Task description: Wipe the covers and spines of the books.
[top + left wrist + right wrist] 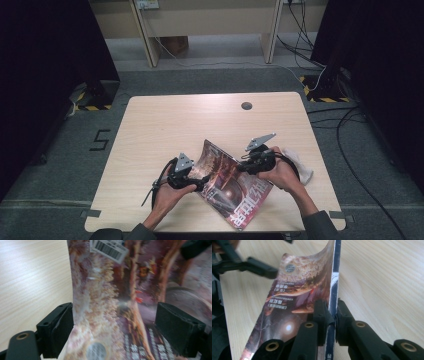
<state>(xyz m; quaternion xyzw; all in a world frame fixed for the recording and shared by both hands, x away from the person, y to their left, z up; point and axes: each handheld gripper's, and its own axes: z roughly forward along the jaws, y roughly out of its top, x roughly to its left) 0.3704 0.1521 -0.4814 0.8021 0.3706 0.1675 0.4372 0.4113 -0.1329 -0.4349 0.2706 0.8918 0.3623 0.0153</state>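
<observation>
Lying slantwise, the magazine point(231, 187) runs far-left to near-right; right gripper point(332, 312) clamps its spine, left gripper point(113, 327) gapes

A reddish-brown patterned magazine point(231, 187) with red lettering lies on the pale wood-grain table point(165, 125)

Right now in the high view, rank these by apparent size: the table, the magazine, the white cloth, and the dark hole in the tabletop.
1. Table
2. Magazine
3. White cloth, partly hidden behind the right hand, so possibly larger than it looks
4. Dark hole
</observation>
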